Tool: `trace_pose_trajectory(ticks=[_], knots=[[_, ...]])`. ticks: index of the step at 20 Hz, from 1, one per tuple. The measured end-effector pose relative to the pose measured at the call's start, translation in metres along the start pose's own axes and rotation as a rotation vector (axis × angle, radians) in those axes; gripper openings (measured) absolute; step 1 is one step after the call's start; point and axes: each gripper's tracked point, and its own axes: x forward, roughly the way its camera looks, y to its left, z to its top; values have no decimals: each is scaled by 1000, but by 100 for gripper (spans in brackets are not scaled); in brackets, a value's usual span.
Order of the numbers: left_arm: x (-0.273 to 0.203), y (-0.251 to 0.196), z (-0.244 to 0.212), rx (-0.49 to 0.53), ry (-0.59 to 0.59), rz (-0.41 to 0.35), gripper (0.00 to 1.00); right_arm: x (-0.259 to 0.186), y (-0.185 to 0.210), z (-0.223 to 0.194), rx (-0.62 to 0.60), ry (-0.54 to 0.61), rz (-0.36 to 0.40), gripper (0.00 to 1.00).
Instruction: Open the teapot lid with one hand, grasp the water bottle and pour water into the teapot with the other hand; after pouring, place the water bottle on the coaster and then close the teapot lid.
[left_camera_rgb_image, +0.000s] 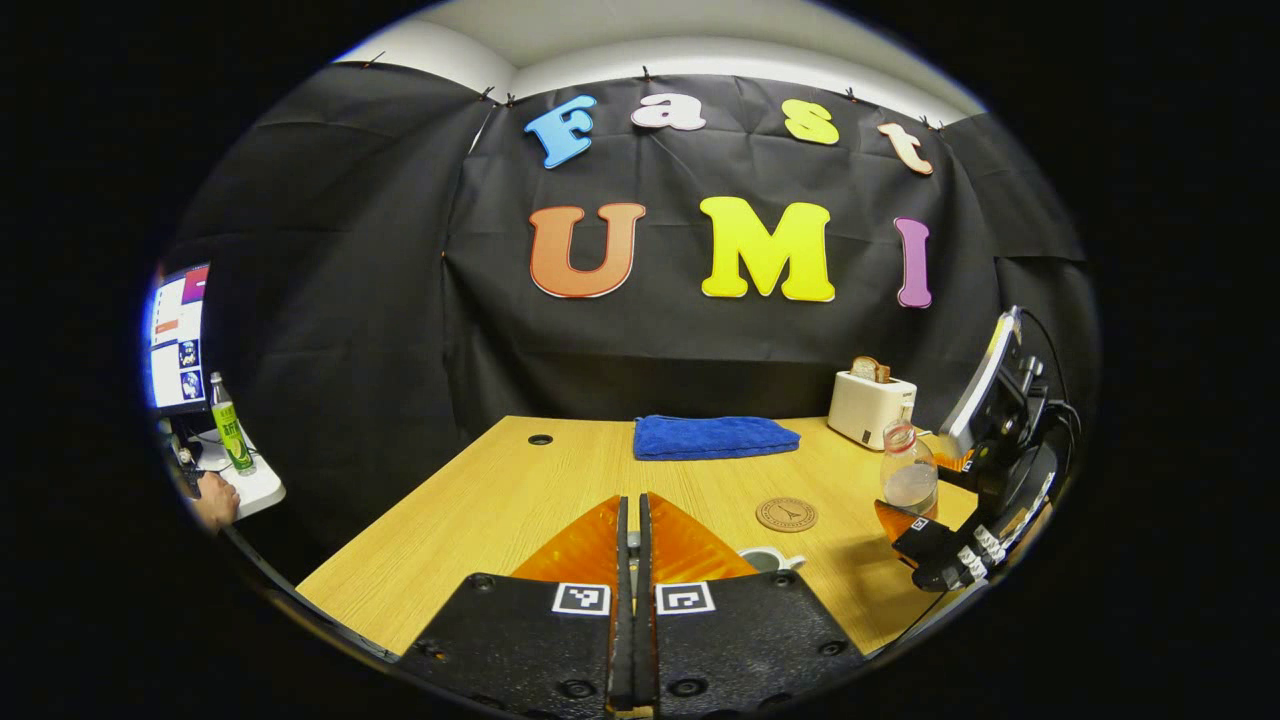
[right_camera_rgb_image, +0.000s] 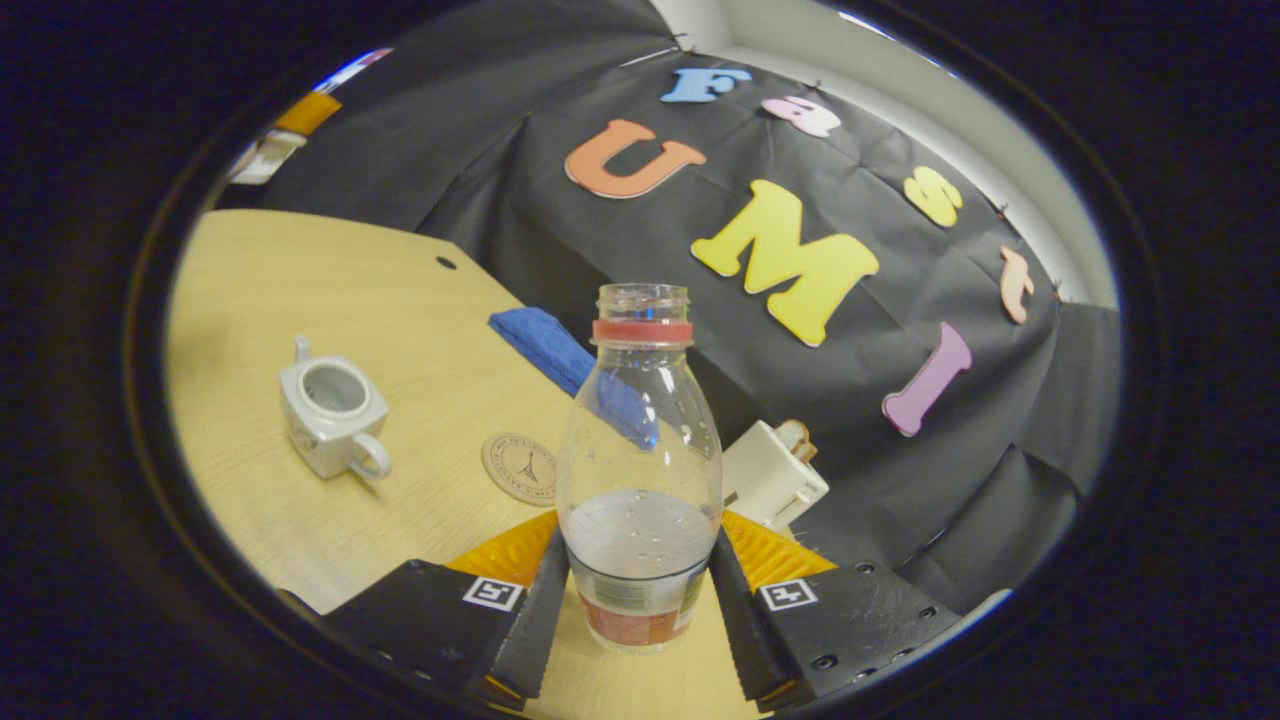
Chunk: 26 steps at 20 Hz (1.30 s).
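In the left gripper view we see our left gripper (left_camera_rgb_image: 631, 530) with its jaws pressed together on something thin that we cannot make out, the teapot (left_camera_rgb_image: 771, 560) just beyond it and the coaster (left_camera_rgb_image: 786, 514) farther on the table (left_camera_rgb_image: 480, 500). In the right gripper view our right gripper (right_camera_rgb_image: 640, 590) clamps the uncapped water bottle (right_camera_rgb_image: 640, 470) by both sides, with the lidless teapot (right_camera_rgb_image: 332, 417) to its left and the coaster (right_camera_rgb_image: 520, 468) between them.

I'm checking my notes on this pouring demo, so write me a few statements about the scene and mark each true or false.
1. The right gripper grips the water bottle. True.
2. The bottle is capped. False: its neck is open.
3. The teapot has its lid on. False: its top is open.
4. The coaster is bare. True.
5. The blue towel is draped over the toaster. False: it lies folded on the table beside the toaster.
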Motion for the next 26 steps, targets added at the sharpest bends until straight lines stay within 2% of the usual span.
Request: trace_pose_trajectory(ticks=[3,6,10,15,18,26], knots=[[-1,1,2,12,-7,2,3,3,7,-6,-98,34,16,72],[-3,-3,3,11,-10,-17,3,5,5,-3,-271,32,-35,71],[-5,-2,5,16,-16,-26,3,13,20,-3,-402,31,-9,72],[-6,9,4,5,-14,-15,3,22,27,13,-588,-8,-38,72],[-5,17,2,4,-9,3,3,18,33,26,-746,-58,-70,72],[-6,15,1,10,-1,-5,3,16,35,44,-918,-108,-148,72]])
